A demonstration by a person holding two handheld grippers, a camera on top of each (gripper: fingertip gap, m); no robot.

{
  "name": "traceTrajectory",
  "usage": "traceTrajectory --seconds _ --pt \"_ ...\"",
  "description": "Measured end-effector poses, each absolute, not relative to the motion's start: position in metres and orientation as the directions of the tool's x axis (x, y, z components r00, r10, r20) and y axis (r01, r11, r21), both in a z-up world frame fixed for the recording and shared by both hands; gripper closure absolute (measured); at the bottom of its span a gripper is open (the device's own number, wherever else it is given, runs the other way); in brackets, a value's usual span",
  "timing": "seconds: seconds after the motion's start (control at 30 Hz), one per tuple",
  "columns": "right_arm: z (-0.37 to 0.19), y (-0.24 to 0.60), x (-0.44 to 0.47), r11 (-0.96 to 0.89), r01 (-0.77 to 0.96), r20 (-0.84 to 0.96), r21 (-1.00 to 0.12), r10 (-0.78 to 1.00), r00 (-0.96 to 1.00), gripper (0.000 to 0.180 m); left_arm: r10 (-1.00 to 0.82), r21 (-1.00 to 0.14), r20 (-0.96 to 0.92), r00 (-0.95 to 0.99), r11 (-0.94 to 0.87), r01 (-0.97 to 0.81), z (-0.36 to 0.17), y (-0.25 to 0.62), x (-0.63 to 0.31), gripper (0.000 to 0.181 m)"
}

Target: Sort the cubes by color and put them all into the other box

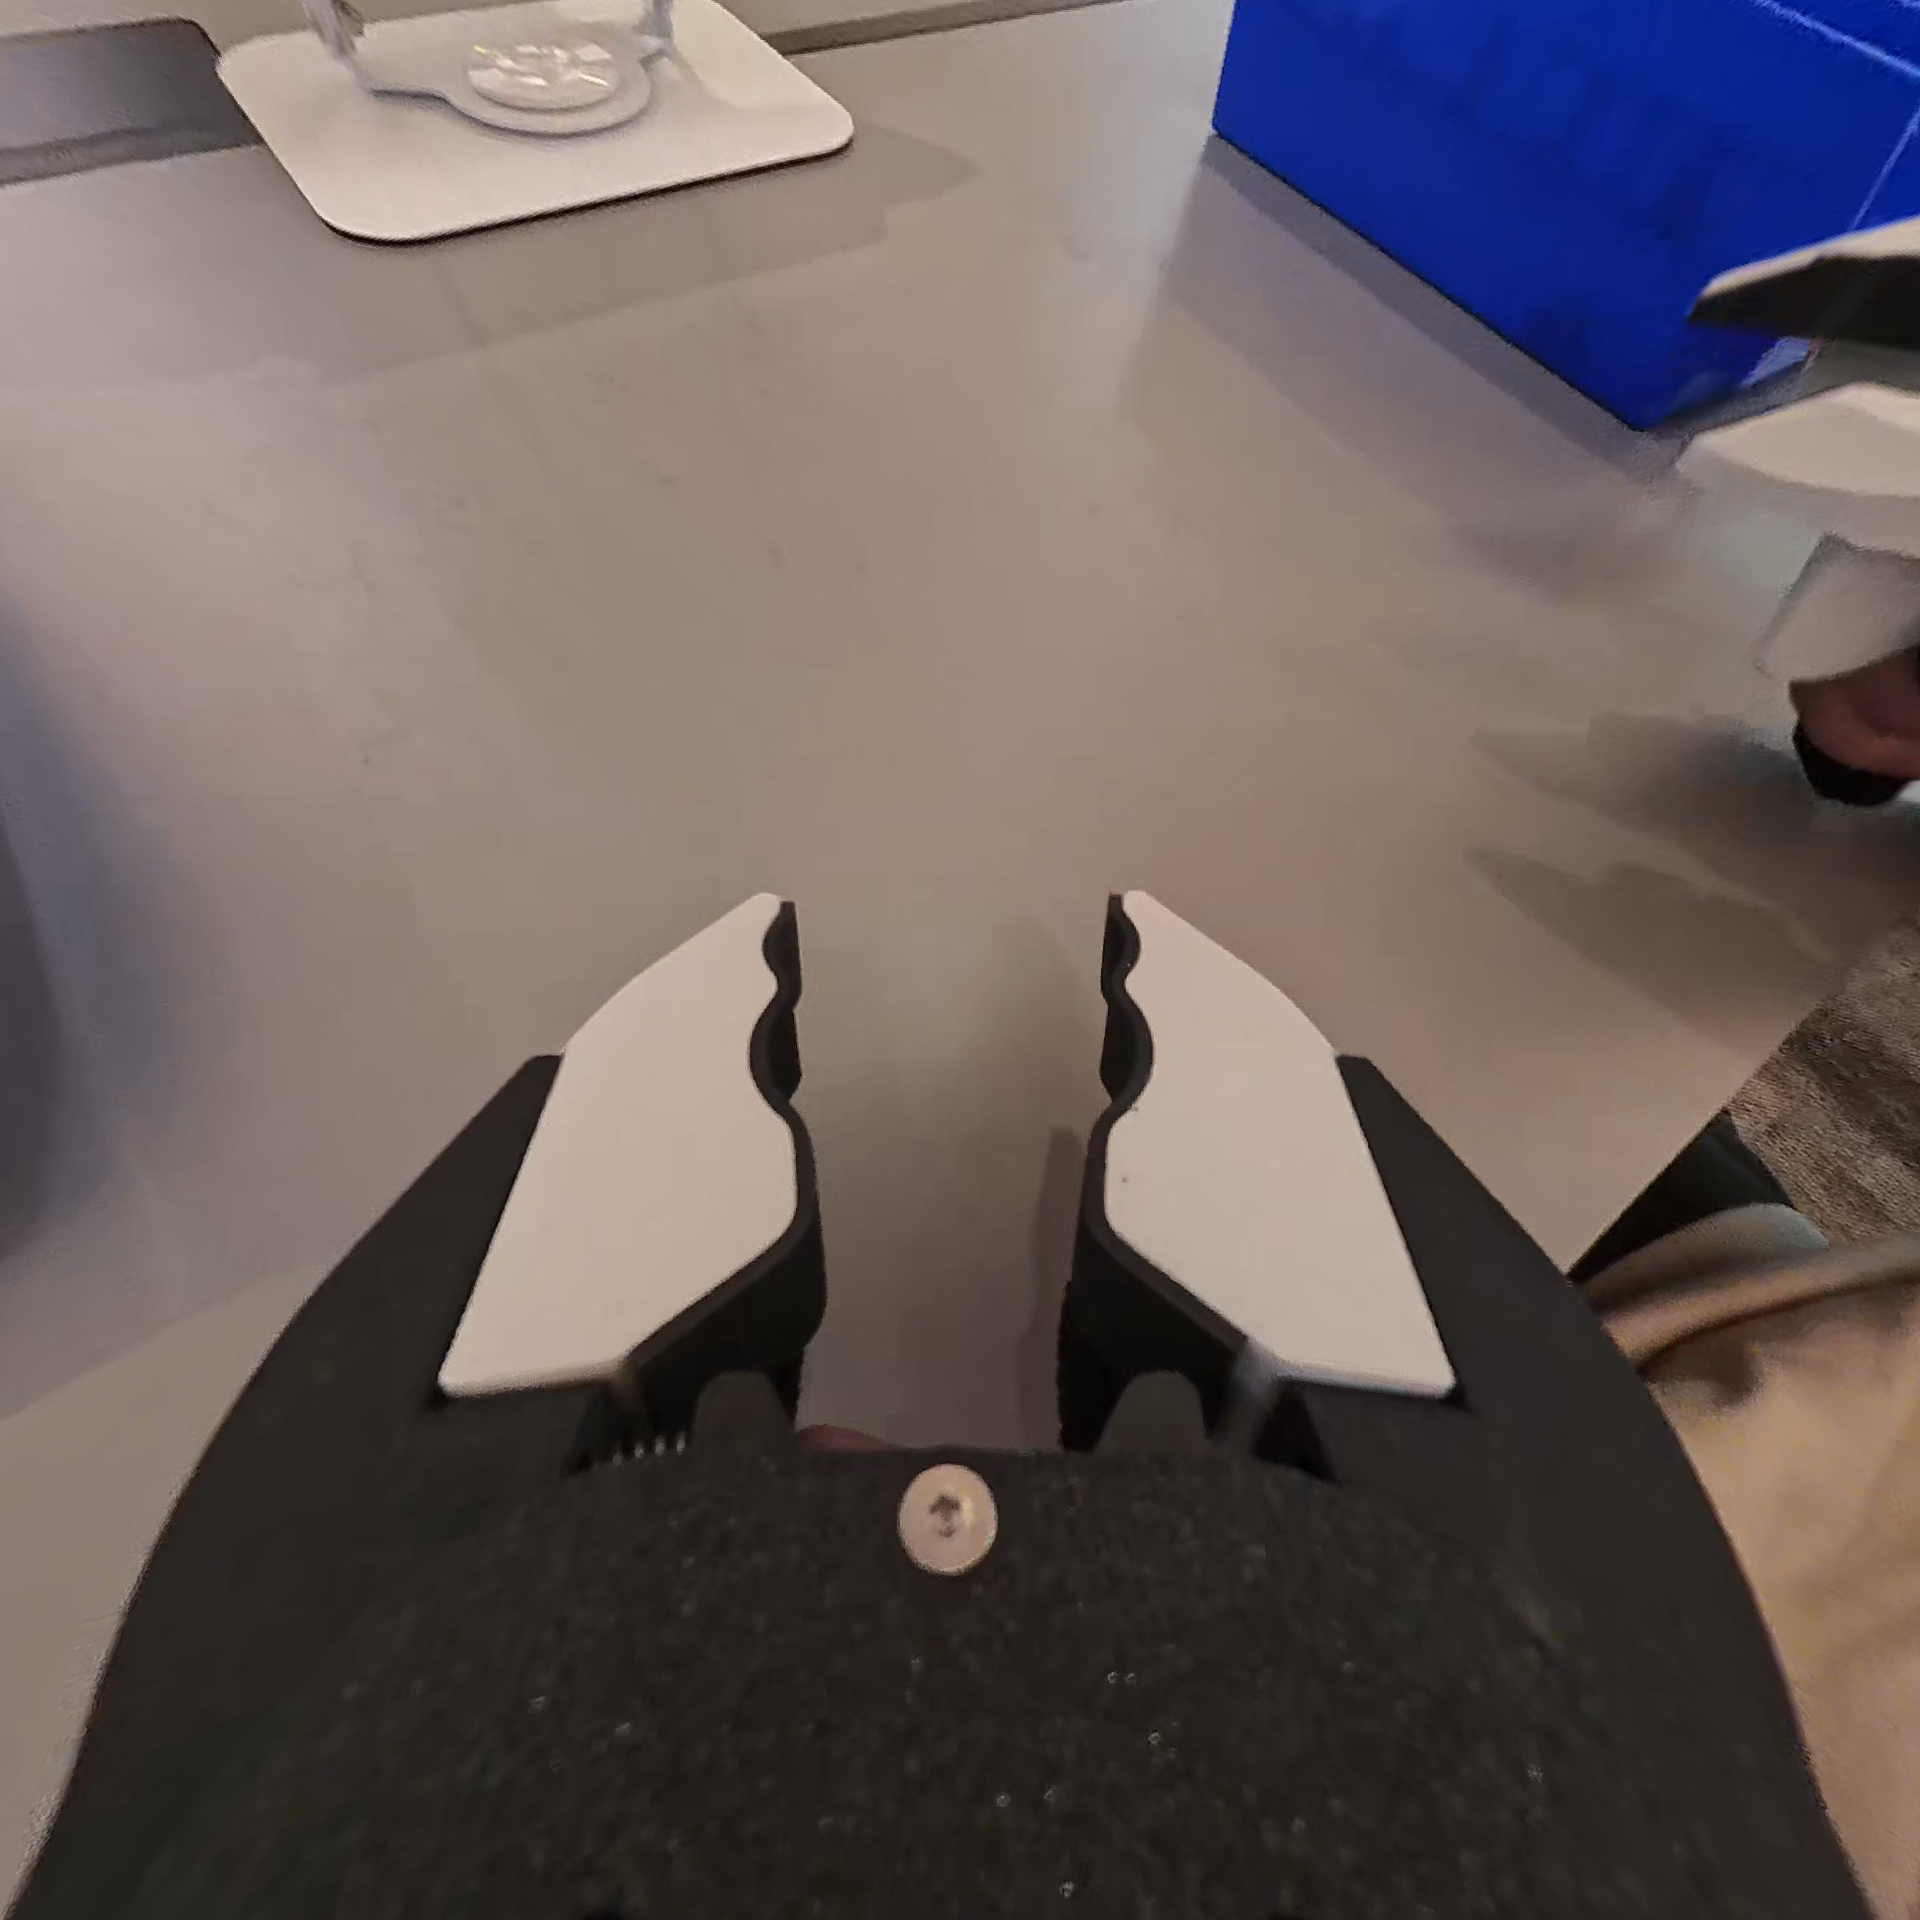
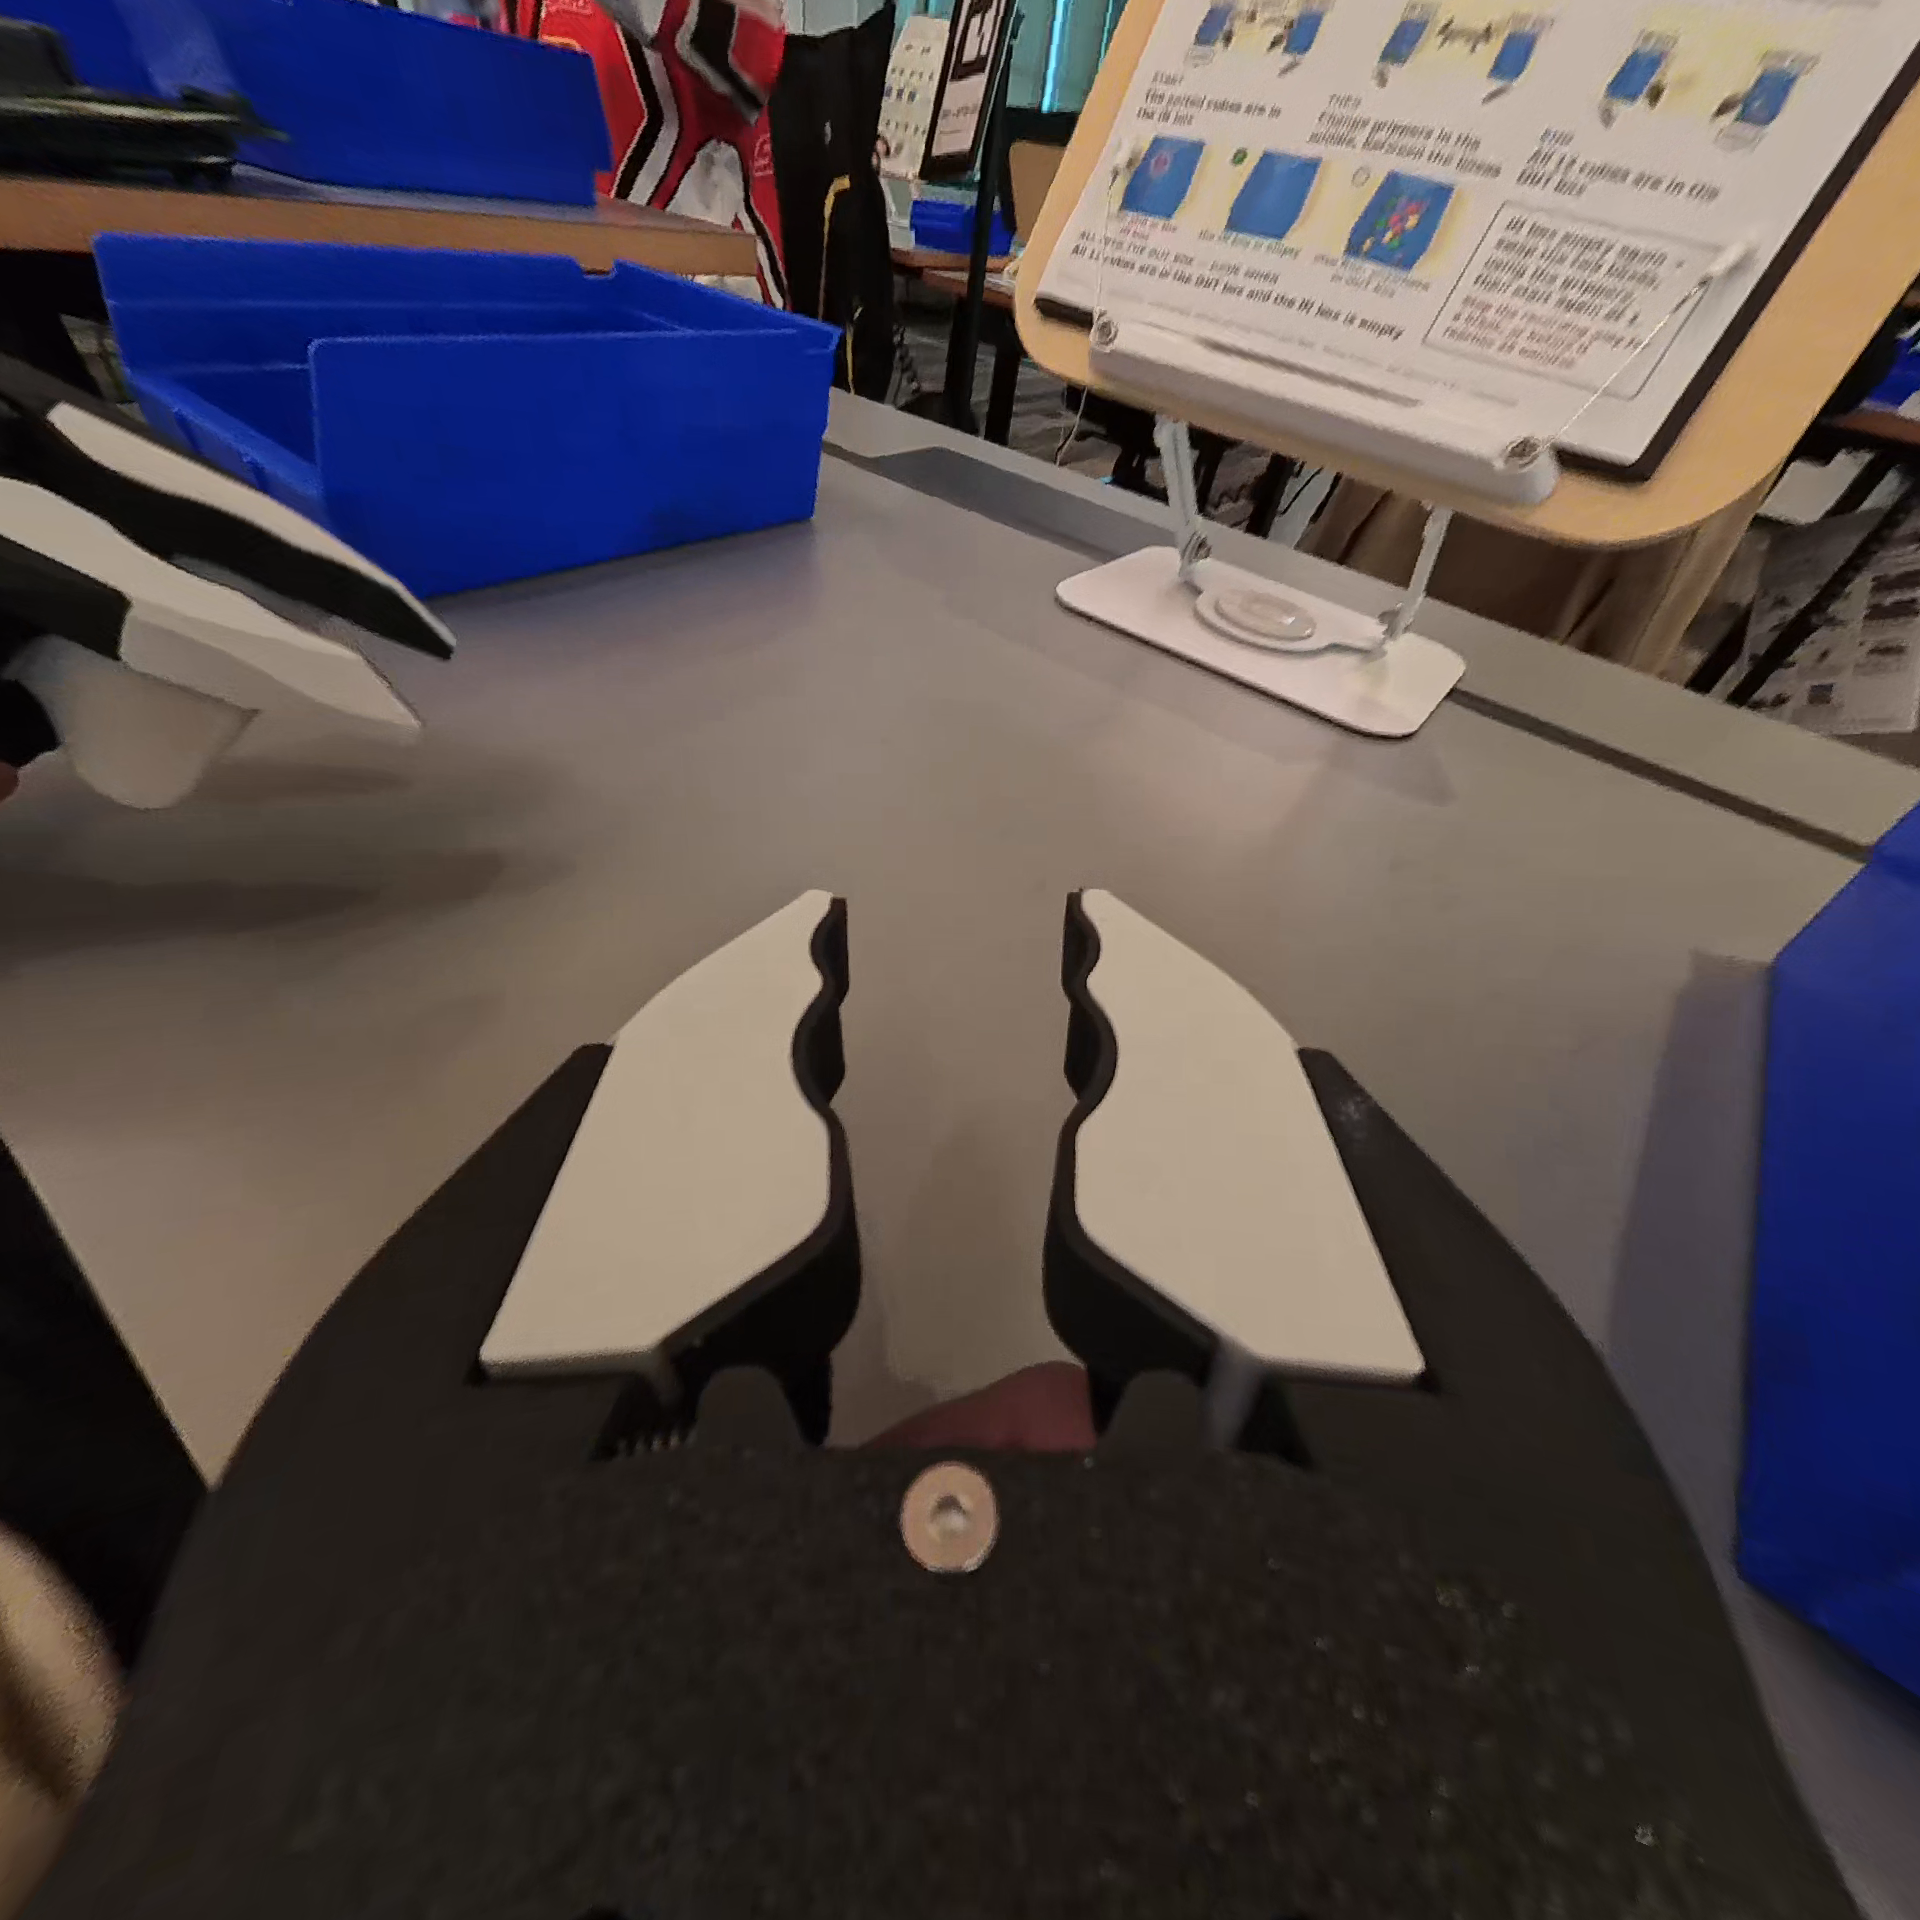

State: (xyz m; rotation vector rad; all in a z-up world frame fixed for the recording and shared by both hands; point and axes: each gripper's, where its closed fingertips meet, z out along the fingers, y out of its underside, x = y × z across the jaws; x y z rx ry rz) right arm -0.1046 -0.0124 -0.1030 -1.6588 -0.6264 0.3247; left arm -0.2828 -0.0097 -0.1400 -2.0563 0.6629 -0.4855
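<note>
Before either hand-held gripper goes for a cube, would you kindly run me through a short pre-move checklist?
1. Left hand-held gripper open and empty: ok.
2. Right hand-held gripper open and empty: ok.
3. Grey table between them free of clutter: ok.
4. Blue box on the far left within view: ok.
5. Second blue box at right visible: ok, only its wall shows.
6. Cubes located: cannot tell, none visible.

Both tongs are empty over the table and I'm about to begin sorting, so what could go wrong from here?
1. The left tongs and right tongs, both open and holding nothing, hover close together over the grey table; they could bump while reaching.
2. No cubes show in either view, so a reach into the blue box or the other blue box starts blind.
3. The instruction stand sits nearby and could be knocked.
</note>
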Motion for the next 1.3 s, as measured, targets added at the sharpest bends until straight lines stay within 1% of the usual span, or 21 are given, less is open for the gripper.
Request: traceTrajectory --seconds 0.07,0.13,0.27,0.33,0.4,0.47,0.5,0.57,0.67,0.73,0.83,0.9,0.97,1.0,1.03,1.17,1.23,1.27,1.3 --pt "-0.099 -0.013 -0.102 -0.061 0.226 0.155 -0.972 0.556 0.817 0.142 -0.641 -0.843 0.102 0.76 -0.462 -0.276 -0.141 -0.016 -0.283 0.125" --pt "-0.101 -0.014 -0.103 -0.083 0.218 0.134 -0.972 0.566 0.814 0.141 -0.664 -0.838 0.126 0.737 -0.469 -0.28 -0.137 -0.023 -0.285 0.125" --pt "-0.104 -0.013 -0.101 -0.087 0.239 0.15 -0.967 0.566 0.811 0.141 -0.7 -0.838 0.181 0.691 -0.477 -0.265 -0.1 -0.041 -0.314 0.126" --pt "-0.105 -0.012 -0.099 -0.097 0.227 0.133 -0.969 0.568 0.812 0.141 -0.645 -0.832 0.171 0.745 -0.5 -0.242 -0.077 -0.032 -0.358 0.131" --pt "-0.107 -0.011 -0.097 -0.118 0.204 0.101 -0.972 0.575 0.812 0.141 -0.548 -0.812 0.156 0.822 -0.545 -0.209 -0.058 -0.012 -0.41 0.132" --pt "-0.107 -0.01 -0.096 -0.133 0.181 0.07 -0.975 0.584 0.809 0.142 -0.45 -0.773 0.117 0.885 -0.6 -0.203 -0.051 0.019 -0.457 0.13" --pt "-0.107 -0.009 -0.096 -0.141 0.173 0.058 -0.975 0.588 0.806 0.142 -0.419 -0.736 0.096 0.903 -0.641 -0.219 -0.056 0.036 -0.474 0.127" --pt "-0.108 -0.007 -0.097 -0.16 0.164 0.037 -0.973 0.594 0.803 0.142 -0.374 -0.623 0.087 0.923 -0.744 -0.242 -0.077 0.066 -0.495 0.12" --pt "-0.11 -0.006 -0.101 -0.174 0.168 0.029 -0.97 0.606 0.795 0.143 -0.351 -0.501 0.069 0.934 -0.822 -0.272 -0.112 0.104 -0.498 0.12" --pt "-0.112 -0.007 -0.103 -0.172 0.188 0.045 -0.967 0.611 0.79 0.143 -0.331 -0.442 0.077 0.94 -0.857 -0.266 -0.135 0.121 -0.496 0.121" --pt "-0.112 -0.009 -0.104 -0.167 0.2 0.056 -0.965 0.615 0.786 0.143 -0.331 -0.348 0.081 0.94 -0.893 -0.284 -0.167 0.128 -0.492 0.123" --pt "-0.111 -0.01 -0.104 -0.171 0.197 0.05 -0.965 0.618 0.784 0.143 -0.348 -0.295 0.055 0.936 -0.901 -0.317 -0.18 0.126 -0.492 0.129" --pt "-0.112 -0.012 -0.103 -0.174 0.197 0.048 -0.965 0.62 0.783 0.143 -0.359 -0.252 0.01 0.933 -0.904 -0.345 -0.187 0.123 -0.498 0.143" --pt "-0.112 -0.012 -0.102 -0.176 0.198 0.048 -0.964 0.62 0.783 0.143 -0.371 -0.244 -0.009 0.929 -0.9 -0.362 -0.188 0.122 -0.5 0.155" --pt "-0.113 -0.012 -0.101 -0.177 0.198 0.047 -0.964 0.619 0.784 0.143 -0.381 -0.238 -0.02 0.924 -0.896 -0.375 -0.188 0.121 -0.501 0.158" --pt "-0.113 -0.012 -0.098 -0.184 0.196 0.044 -0.963 0.613 0.789 0.144 -0.409 -0.209 -0.019 0.913 -0.891 -0.403 -0.186 0.12 -0.506 0.158" --pt "-0.111 -0.012 -0.097 -0.181 0.194 0.045 -0.964 0.61 0.791 0.144 -0.395 -0.269 0.004 0.919 -0.885 -0.379 -0.173 0.127 -0.51 0.158" --pt "-0.11 -0.013 -0.097 -0.177 0.195 0.049 -0.965 0.607 0.793 0.144 -0.385 -0.327 0.033 0.922 -0.876 -0.354 -0.161 0.13 -0.51 0.158" --pt "-0.108 -0.013 -0.096 -0.168 0.196 0.056 -0.966 0.604 0.795 0.144 -0.395 -0.41 0.063 0.917 -0.848 -0.337 -0.143 0.134 -0.507 0.158"
